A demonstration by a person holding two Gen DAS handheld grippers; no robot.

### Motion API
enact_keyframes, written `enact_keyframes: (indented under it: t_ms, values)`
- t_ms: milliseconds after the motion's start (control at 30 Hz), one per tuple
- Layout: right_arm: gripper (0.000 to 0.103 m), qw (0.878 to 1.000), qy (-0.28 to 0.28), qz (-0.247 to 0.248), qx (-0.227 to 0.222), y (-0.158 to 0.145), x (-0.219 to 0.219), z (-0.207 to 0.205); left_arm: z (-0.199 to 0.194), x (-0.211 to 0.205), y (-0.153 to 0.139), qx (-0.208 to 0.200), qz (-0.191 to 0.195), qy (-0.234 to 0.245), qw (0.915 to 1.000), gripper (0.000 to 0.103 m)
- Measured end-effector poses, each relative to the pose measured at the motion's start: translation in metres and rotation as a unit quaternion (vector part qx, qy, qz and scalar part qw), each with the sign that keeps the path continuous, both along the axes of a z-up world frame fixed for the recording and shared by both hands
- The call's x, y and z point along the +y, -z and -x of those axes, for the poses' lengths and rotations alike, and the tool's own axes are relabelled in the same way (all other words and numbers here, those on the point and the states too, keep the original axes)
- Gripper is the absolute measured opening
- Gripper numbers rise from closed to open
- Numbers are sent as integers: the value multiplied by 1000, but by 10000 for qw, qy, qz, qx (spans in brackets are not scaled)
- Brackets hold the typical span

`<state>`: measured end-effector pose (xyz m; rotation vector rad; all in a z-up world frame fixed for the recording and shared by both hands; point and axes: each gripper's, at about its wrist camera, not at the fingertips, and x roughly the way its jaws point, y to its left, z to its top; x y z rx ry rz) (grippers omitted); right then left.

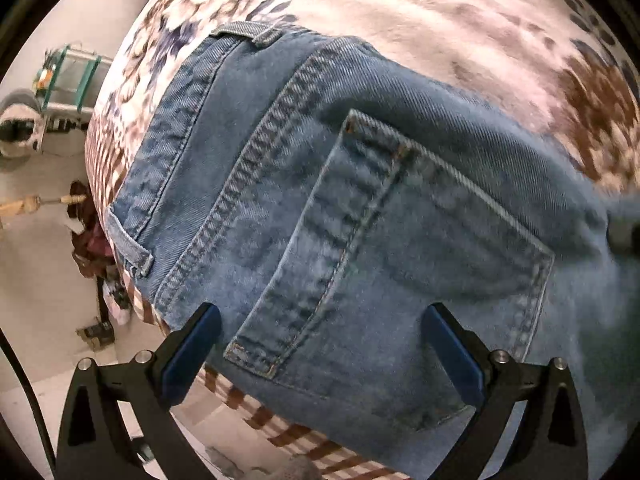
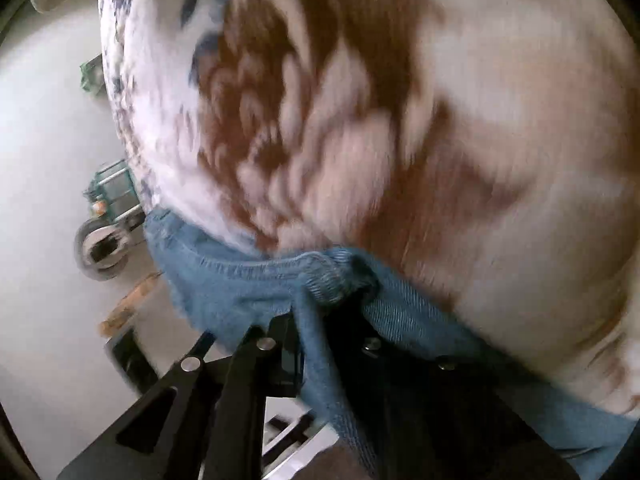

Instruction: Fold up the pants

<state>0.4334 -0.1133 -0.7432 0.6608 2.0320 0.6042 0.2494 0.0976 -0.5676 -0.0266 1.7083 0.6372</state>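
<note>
Blue denim pants (image 1: 360,208) lie on a floral bedspread (image 1: 460,32), back pocket (image 1: 400,264) and waistband facing the left wrist view. My left gripper (image 1: 320,344) is open, its blue-padded fingers (image 1: 192,352) spread just above the pocket's lower edge, holding nothing. My right gripper (image 2: 316,320) is shut on a bunched edge of the pants (image 2: 280,276), with denim draped over its fingers and hiding the tips. The right wrist view is blurred.
The bed's edge with a checked border (image 1: 280,428) runs near the left gripper. Beyond it is pale floor (image 1: 36,300) with a green cart (image 1: 68,80), a wheel (image 2: 100,248) and a wooden stick (image 2: 128,304).
</note>
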Motion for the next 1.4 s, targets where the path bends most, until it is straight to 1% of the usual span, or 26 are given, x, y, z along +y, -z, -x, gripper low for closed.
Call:
enact_keyframes:
  t_ms: [100, 133, 167, 200, 233, 267, 333, 400, 500, 633, 700, 733, 767, 833, 900, 933, 1000, 1033, 1067, 1100, 1133, 1167, 1233, 1267, 1367, 1400]
  values:
    - [16, 9997, -49, 132, -208, -8, -4, -10, 2, -4, -3, 7, 48, 31, 10000, 103]
    - [26, 9992, -31, 179, -344, -13, -2, -15, 3, -5, -5, -8, 160, -59, 9999, 103]
    - [44, 9988, -32, 239, -428, -22, -12, -20, 3, -7, -8, -43, 232, -103, 9997, 103]
    - [51, 9982, -2, 316, -513, -30, -11, -24, 2, -10, -12, -95, 292, -107, 9995, 103]
    - [60, 9955, 89, 455, -820, -46, -30, -26, 0, -17, -19, -173, 348, -61, 9992, 103]
    - [62, 9919, 164, 641, -1080, -61, -38, -30, -2, -24, -24, -245, 372, 9, 9990, 103]
    - [62, 9844, 336, 1007, -1401, -86, -70, -27, -6, -40, -34, -384, 400, 226, 9982, 103]
    - [62, 9813, 476, 1151, -1466, -101, -107, -18, -11, -62, -42, -507, 414, 526, 9965, 103]
    - [62, 9879, 483, 790, -1242, -115, -128, 14, -18, -84, -48, -618, 430, 841, 9936, 103]
    - [62, 9978, 339, 152, -550, -83, -87, 51, -19, -91, -44, -580, 374, 1047, 9921, 103]
    - [61, 9975, 587, 245, -321, -52, -81, 56, -18, -90, -41, -559, 254, 1120, 9918, 103]
    - [49, 9962, 703, 424, -307, -41, -84, 54, -17, -88, -39, -539, 201, 1141, 9918, 103]
    - [27, 9919, 921, 795, -365, -30, -98, 49, -18, -87, -37, -511, 146, 1155, 9919, 103]
    - [8, 9838, 1491, 971, -228, -18, -128, 48, -16, -86, -35, -474, 140, 1139, 9923, 103]
    - [8, 9745, 2055, 886, -157, -21, -154, 57, -16, -88, -36, -512, 116, 1186, 9916, 103]
    - [8, 9713, 2042, 1156, -389, -35, -164, 61, -16, -91, -36, -529, 131, 1216, 9911, 103]
    - [14, 9622, 2027, 1670, -721, -60, -182, 71, -16, -104, -38, -565, 233, 1301, 9896, 103]
    - [14, 9554, 2121, 1866, -857, -73, -193, 77, -17, -113, -39, -594, 307, 1379, 9882, 103]
    - [21, 9448, 2322, 2078, -1013, -92, -212, 89, -17, -122, -41, -627, 380, 1440, 9869, 103]
    - [30, 9374, 2468, 2220, -1052, -104, -227, 97, -17, -134, -43, -656, 471, 1538, 9848, 103]
    - [52, 9291, 2629, 2374, -1063, -114, -243, 108, -17, -146, -45, -676, 542, 1673, 9821, 103]
    - [63, 9144, 2911, 2596, -1086, -129, -270, 124, -16, -164, -49, -716, 595, 1867, 9780, 103]
    - [63, 8940, 3265, 2860, -1115, -148, -316, 149, -11, -193, -56, -817, 695, 2148, 9708, 103]
    - [63, 8794, 3489, 3037, -1129, -159, -343, 165, -9, -211, -59, -849, 729, 2301, 9667, 103]
    - [63, 8429, 3720, 3712, -1161, -174, -421, 194, 0, -270, -60, -907, 896, 2613, 9568, 103]
    - [63, 8373, 3758, 3808, -1126, -173, -439, 199, 5, -286, -58, -926, 959, 2664, 9546, 103]
